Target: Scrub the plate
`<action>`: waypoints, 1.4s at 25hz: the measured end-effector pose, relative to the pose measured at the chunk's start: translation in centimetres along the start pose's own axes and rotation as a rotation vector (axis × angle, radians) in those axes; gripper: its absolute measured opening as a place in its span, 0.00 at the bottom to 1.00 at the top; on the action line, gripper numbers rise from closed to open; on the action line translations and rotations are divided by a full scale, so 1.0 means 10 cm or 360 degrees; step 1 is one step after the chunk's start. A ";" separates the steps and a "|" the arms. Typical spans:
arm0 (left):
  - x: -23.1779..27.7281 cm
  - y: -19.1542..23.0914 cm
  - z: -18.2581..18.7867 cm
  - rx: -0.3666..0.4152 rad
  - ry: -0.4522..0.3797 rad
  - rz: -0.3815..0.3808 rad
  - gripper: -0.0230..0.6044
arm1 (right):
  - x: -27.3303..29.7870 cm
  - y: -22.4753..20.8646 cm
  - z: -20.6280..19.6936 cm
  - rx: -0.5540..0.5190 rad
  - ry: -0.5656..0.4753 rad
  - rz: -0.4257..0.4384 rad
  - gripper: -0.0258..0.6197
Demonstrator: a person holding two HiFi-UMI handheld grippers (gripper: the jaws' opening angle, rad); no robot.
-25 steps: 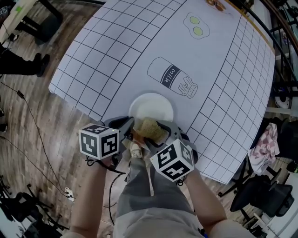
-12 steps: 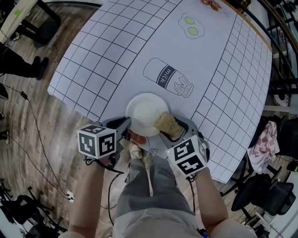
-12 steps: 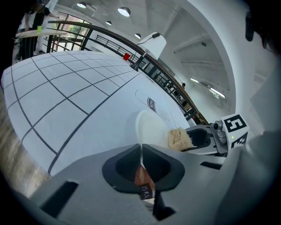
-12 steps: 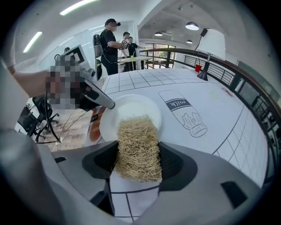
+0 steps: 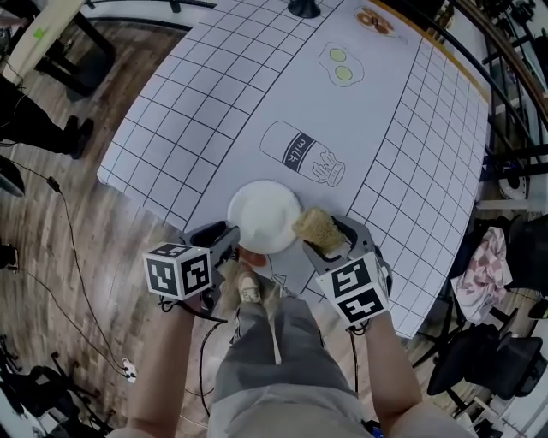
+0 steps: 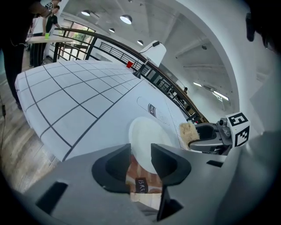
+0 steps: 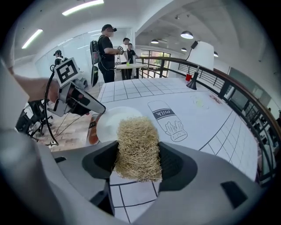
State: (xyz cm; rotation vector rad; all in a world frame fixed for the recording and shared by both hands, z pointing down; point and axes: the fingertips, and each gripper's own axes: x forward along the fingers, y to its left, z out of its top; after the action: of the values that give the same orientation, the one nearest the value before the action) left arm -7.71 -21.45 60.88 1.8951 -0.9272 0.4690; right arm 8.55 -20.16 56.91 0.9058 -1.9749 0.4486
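Observation:
A white plate [image 5: 265, 216] lies on the table close to its near edge. My left gripper [image 5: 231, 245] is at the plate's near left rim; its jaws are opening. In the left gripper view the rim of the plate [image 6: 149, 136] shows in the gap of the left gripper [image 6: 140, 151], and the pads do not press on it. My right gripper [image 5: 324, 238] is shut on a straw-coloured scrub pad [image 5: 314, 227], just right of the plate. The scrub pad [image 7: 137, 140] fills the right gripper [image 7: 138, 154] in its own view, off the plate [image 7: 109, 124].
The table [image 5: 411, 171] has a white cover with a grid and printed drawings: a milk carton [image 5: 300, 154], two eggs [image 5: 340, 64]. A black lamp base [image 5: 304, 8] stands at the far edge. My legs and a shoe [image 5: 248, 291] are below the near edge. People stand far off [image 7: 107, 48].
The right gripper has carried the scrub pad from the plate's near part off to the right of it. The left gripper has drawn back a little toward the lower left.

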 end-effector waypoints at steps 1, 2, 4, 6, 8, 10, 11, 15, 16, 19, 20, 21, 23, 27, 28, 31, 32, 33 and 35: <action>-0.04 0.00 0.02 0.0002 -0.0016 0.0018 0.28 | -0.05 0.00 0.05 -0.0014 -0.0021 -0.0011 0.47; -0.09 -0.01 0.05 0.0006 -0.0037 0.0034 0.28 | -0.10 -0.01 0.12 -0.0031 -0.0056 -0.0025 0.47; -0.21 -0.03 0.14 0.0021 -0.0102 0.0062 0.28 | -0.19 -0.02 0.28 -0.0075 -0.0157 -0.0067 0.47; -0.36 -0.08 0.27 0.0051 -0.0183 0.0082 0.28 | -0.30 -0.03 0.44 -0.0116 -0.0249 -0.0115 0.47; -0.53 -0.18 0.42 0.0107 -0.0250 0.0085 0.28 | -0.43 -0.04 0.59 -0.0131 -0.0328 -0.0148 0.47; -0.71 -0.34 0.56 0.0206 -0.0298 0.0069 0.28 | -0.56 -0.05 0.71 -0.0109 -0.0378 -0.0168 0.47; -0.81 -0.43 0.64 0.0274 -0.0330 0.0066 0.28 | -0.64 -0.06 0.78 -0.0111 -0.0394 -0.0187 0.47; -1.28 -0.78 1.01 0.0544 -0.0511 0.0116 0.28 | -0.93 -0.10 1.04 -0.0154 -0.0484 -0.0261 0.47; -1.39 -0.87 1.07 0.0600 -0.0549 0.0122 0.27 | -1.01 -0.09 1.09 -0.0147 -0.0510 -0.0270 0.47; -1.70 -1.10 1.26 0.0773 -0.0659 0.0174 0.20 | -1.26 -0.06 1.27 -0.0154 -0.0594 -0.0300 0.47; -1.80 -1.15 1.33 0.0816 -0.0702 0.0196 0.18 | -1.35 -0.05 1.35 -0.0168 -0.0628 -0.0312 0.47; -1.90 -1.22 1.40 0.0847 -0.0745 0.0208 0.18 | -1.43 -0.05 1.44 -0.0187 -0.0666 -0.0327 0.47; -2.08 -1.36 1.52 0.0891 -0.0822 0.0209 0.18 | -1.64 -0.03 1.62 -0.0215 -0.0745 -0.0357 0.47; -2.49 -1.66 1.65 0.0975 -0.0951 0.0223 0.18 | -2.10 0.06 1.87 -0.0206 -0.0873 -0.0377 0.47; -2.61 -1.73 1.70 0.0992 -0.0994 0.0234 0.18 | -2.22 0.08 1.94 -0.0203 -0.0913 -0.0381 0.47; -2.96 -1.94 1.86 0.1036 -0.1137 0.0251 0.16 | -2.57 0.11 2.15 -0.0213 -0.1051 -0.0405 0.47; -3.07 -2.01 1.90 0.1055 -0.1178 0.0254 0.15 | -2.68 0.13 2.23 -0.0215 -0.1099 -0.0408 0.47; -3.17 -2.08 1.94 0.1078 -0.1212 0.0259 0.15 | -2.79 0.15 2.29 -0.0217 -0.1143 -0.0406 0.47; -3.35 -2.21 1.99 0.1134 -0.1258 0.0278 0.14 | -3.01 0.21 2.41 -0.0237 -0.1212 -0.0401 0.47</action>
State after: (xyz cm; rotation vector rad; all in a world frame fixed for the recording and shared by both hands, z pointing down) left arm -13.43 -19.29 16.48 2.7443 -1.5923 0.1293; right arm 3.19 -20.85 18.71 1.3354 -2.4677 -0.2318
